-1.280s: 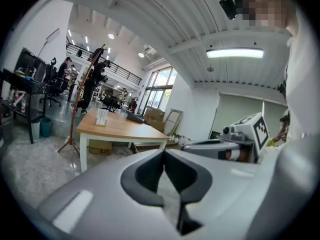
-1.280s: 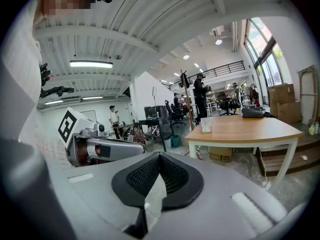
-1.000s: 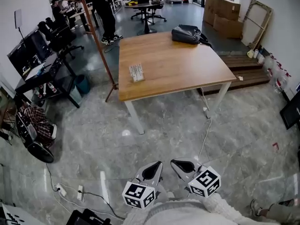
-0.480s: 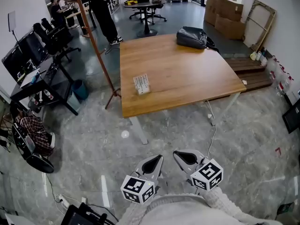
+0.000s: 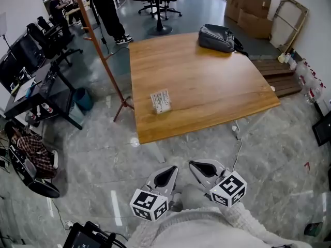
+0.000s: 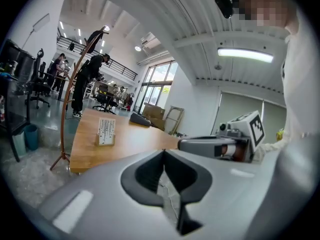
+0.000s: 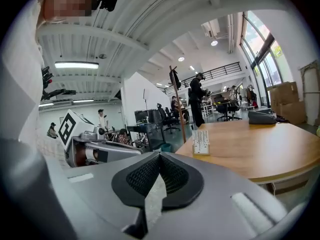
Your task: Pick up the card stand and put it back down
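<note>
We see a square wooden table (image 5: pixel 207 81) bearing the card stand (image 5: pixel 161 101), upright near the table's near-left corner: a small white panel with dark vertical rows on a pale base. A slanted wooden pole (image 5: pixel 98 50) stands off the table's left edge, and a black bag (image 5: pixel 220 37) lies at its far edge. The left gripper (image 5: pixel 170 170) and right gripper (image 5: pixel 195 166) hang over the floor, well short of the table, both clenched on nothing. The stand's print is too small to read.
</note>
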Demonstrator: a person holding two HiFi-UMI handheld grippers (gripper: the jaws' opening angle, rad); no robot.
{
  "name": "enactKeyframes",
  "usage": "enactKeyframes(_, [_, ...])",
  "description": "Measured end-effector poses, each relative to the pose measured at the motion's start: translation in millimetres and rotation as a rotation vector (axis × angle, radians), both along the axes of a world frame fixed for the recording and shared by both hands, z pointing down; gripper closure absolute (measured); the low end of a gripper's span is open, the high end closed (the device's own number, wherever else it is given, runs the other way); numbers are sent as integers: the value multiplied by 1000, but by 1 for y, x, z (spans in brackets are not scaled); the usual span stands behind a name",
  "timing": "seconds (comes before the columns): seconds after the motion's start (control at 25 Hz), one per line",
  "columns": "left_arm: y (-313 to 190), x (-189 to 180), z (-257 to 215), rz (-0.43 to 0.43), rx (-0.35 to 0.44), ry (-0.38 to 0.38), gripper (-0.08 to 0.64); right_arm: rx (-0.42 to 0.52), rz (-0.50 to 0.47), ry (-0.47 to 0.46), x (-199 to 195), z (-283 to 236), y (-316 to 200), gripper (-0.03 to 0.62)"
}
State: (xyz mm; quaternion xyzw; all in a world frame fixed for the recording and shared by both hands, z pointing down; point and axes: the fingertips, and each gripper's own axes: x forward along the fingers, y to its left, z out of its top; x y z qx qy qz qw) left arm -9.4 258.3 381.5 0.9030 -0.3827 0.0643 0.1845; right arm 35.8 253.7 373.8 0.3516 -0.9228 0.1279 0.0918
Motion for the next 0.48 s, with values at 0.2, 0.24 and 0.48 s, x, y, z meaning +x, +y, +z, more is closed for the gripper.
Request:
enactKeyframes(0.2, [-39,-7,10,-7,-21,-9,552,-18,-12,20,-10,11,-45,594])
enactKeyframes(0.24, [-50,-9,13,-15,-26,-8,552,-23,-18,20,-11,14,-55,594])
enactKeyframes(0.48, [-119,-9,15,-22,-37,38,552,-50,-73,-25,-13,18,-120,594])
